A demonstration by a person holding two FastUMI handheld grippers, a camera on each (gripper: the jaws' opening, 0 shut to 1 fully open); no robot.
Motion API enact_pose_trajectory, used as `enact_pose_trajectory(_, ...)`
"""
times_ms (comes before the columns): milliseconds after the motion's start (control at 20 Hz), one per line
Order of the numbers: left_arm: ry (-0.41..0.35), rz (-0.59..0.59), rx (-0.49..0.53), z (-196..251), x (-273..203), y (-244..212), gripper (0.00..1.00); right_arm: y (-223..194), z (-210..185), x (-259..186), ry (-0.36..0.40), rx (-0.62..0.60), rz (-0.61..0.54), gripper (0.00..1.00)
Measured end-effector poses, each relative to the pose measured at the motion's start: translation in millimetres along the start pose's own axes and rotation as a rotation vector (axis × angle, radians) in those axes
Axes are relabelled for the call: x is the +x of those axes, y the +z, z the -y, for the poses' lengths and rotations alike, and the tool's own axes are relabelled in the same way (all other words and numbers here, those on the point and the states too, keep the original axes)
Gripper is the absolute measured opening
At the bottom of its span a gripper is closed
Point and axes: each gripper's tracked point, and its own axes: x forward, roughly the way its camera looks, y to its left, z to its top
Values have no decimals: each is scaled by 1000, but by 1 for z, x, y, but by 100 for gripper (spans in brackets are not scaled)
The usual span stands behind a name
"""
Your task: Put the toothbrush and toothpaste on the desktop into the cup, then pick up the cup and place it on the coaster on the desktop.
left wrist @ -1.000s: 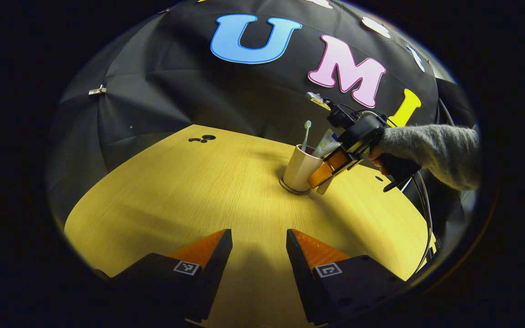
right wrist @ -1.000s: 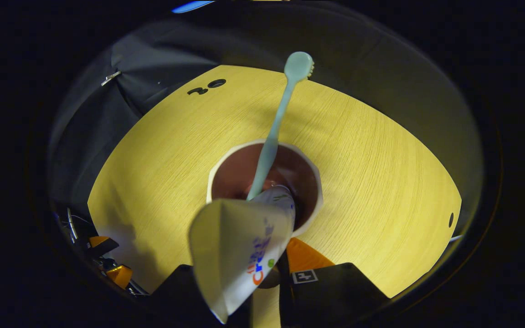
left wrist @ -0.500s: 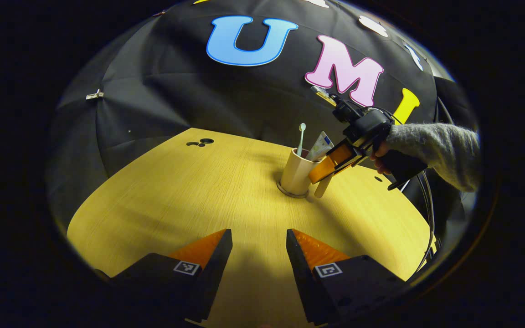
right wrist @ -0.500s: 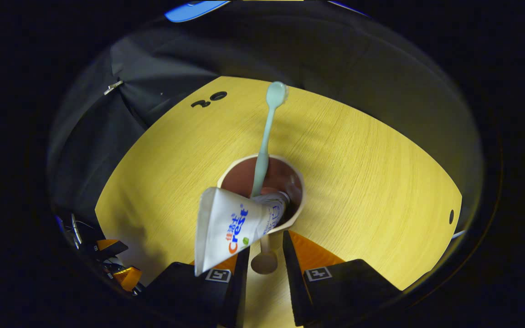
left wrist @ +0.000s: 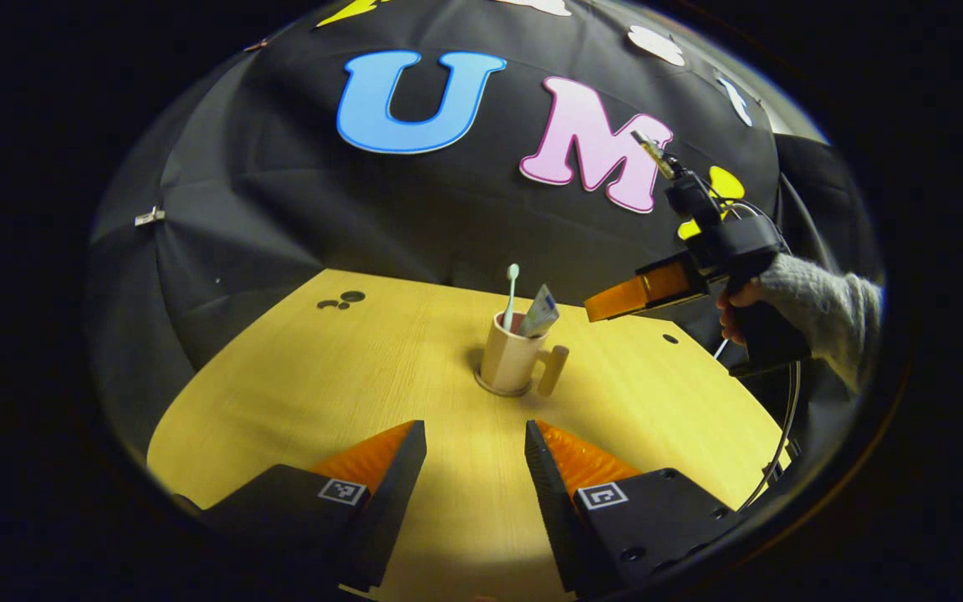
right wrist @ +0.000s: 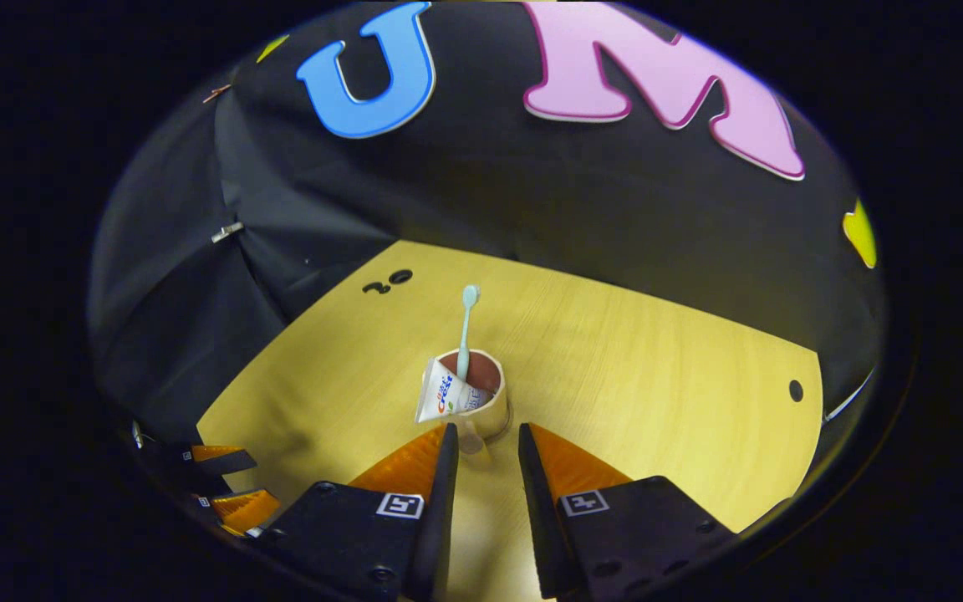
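A beige cup (left wrist: 508, 359) stands upright on a dark round coaster (left wrist: 500, 390) in the middle of the wooden table (left wrist: 323, 393). A pale green toothbrush (left wrist: 512, 288) and a white toothpaste tube (left wrist: 538, 314) stick up out of it. The cup's handle (left wrist: 553, 370) points right. My right gripper (left wrist: 603, 306), held by a hand in a grey sleeve, hovers above and right of the cup, apart from it. In the right gripper view the cup (right wrist: 490, 410), toothbrush (right wrist: 466, 330) and tube (right wrist: 441, 393) lie just beyond my right gripper (right wrist: 484, 435), whose jaws stand narrowly open around nothing. My left gripper (left wrist: 475, 443) is open near the table's front.
Small dark holes mark the table at the far left (left wrist: 343, 299) and at the right (left wrist: 671, 339). The black cloth wall rises behind the table. A cable (left wrist: 782, 435) hangs off the table's right edge. My left gripper (right wrist: 214, 485) shows low at the left of the right gripper view.
My right gripper has risen and drawn back from the cup's handle, leaving the cup standing on the coaster. The left gripper has backed off a little and tilted up.
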Motion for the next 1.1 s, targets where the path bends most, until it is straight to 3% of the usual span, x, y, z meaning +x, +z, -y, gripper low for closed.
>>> enact_pose_trajectory(550, -84, 61, 120, 63, -24, 71, 77, 10, -12, -155, -10, -32, 258, 45)
enact_pose_trajectory(850, -109, 89, 162, 83, -39, 91, 77, 2, -13, -197, -21, -20, 317, 45)
enact_pose_trajectory(1100, -117, 109, 176, 92, -44, 101, 77, -3, -12, -208, -30, -7, 336, 45)
